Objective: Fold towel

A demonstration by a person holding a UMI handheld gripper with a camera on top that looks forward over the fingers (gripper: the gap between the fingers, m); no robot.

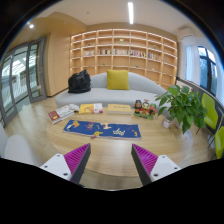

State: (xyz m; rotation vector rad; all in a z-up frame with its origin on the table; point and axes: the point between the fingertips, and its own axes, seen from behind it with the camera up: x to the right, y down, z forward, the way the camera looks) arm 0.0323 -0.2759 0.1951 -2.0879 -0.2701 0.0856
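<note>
A blue towel (pixel 102 129) with small coloured prints lies flat and spread out on the wooden table (pixel 110 157), well ahead of my fingers. My gripper (pixel 111 160) hovers above the near part of the table, open wide, with bare wood between its two purple pads (pixel 76 157) and nothing held. The towel does not touch either finger.
Behind the towel on the table lie books (pixel 64 113), boxes (pixel 119 108) and small toys (pixel 146 106). A green potted plant (pixel 184 105) stands to the right. Farther back are a grey sofa with a yellow cushion (pixel 118 80) and wall shelves (pixel 122 45).
</note>
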